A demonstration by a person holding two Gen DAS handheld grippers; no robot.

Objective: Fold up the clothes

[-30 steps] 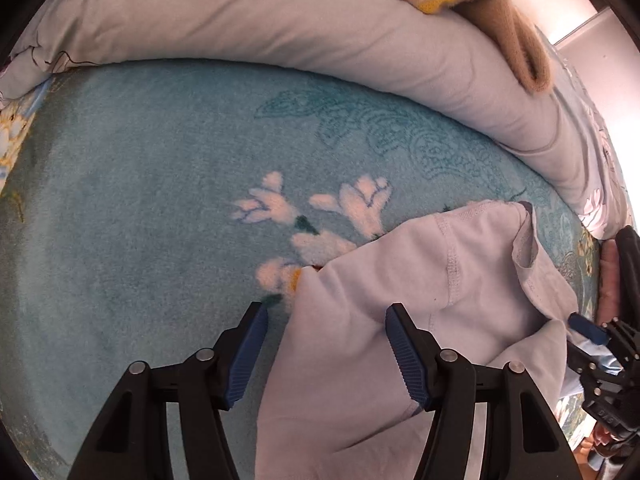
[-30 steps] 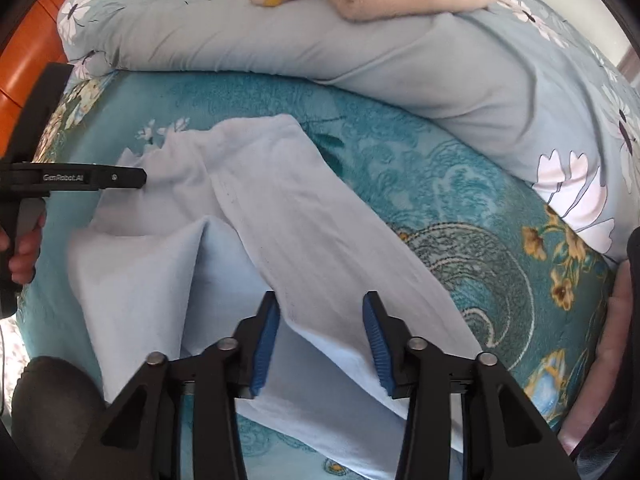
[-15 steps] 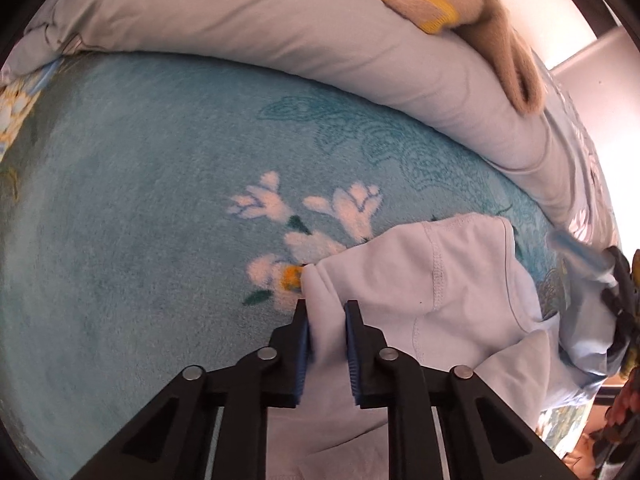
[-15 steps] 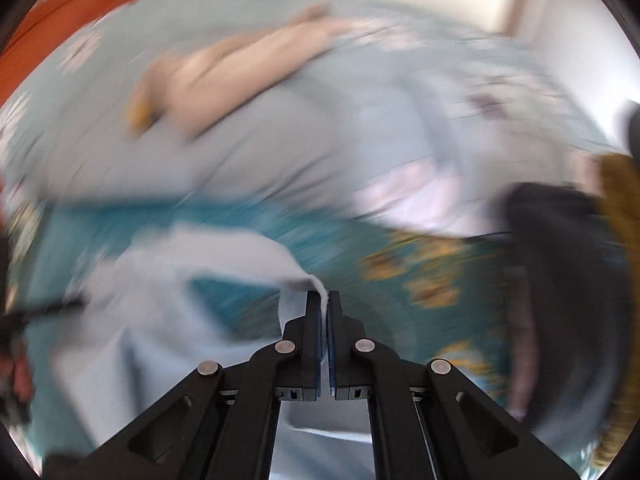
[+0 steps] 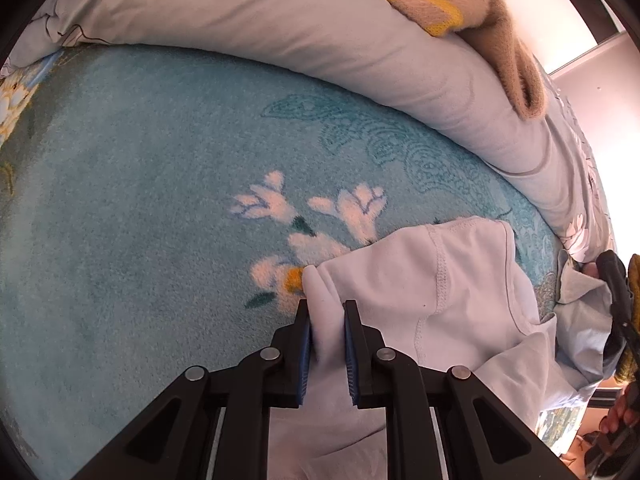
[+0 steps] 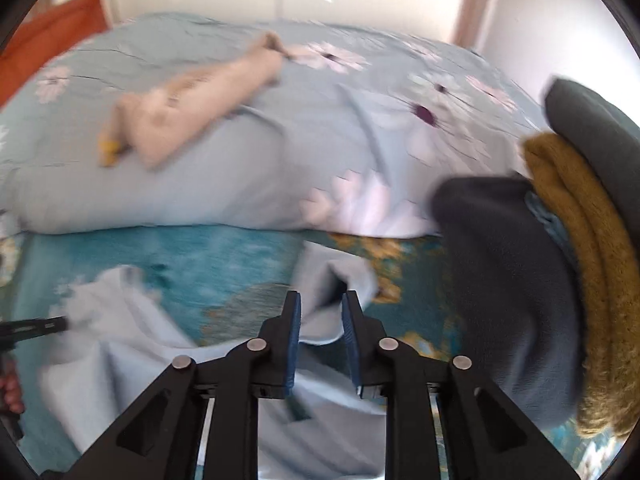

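Meanwhile both the left gripper (image 5: pixel 326 312) and right gripper (image 6: pixel 318 306) pinch folds of the pale shirt (image 5: pixel 432 300) on the teal blanket (image 5: pixel 140 200), with a grey pillow (image 5: pixel 280 20) behind and folded sweaters (image 6: pixel 540 272) stacked right.

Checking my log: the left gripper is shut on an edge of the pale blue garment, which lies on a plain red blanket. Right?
Not quite. The left gripper is shut on the pale blue garment, but the left wrist view shows a teal fleece blanket with white flowers, not a plain red one.
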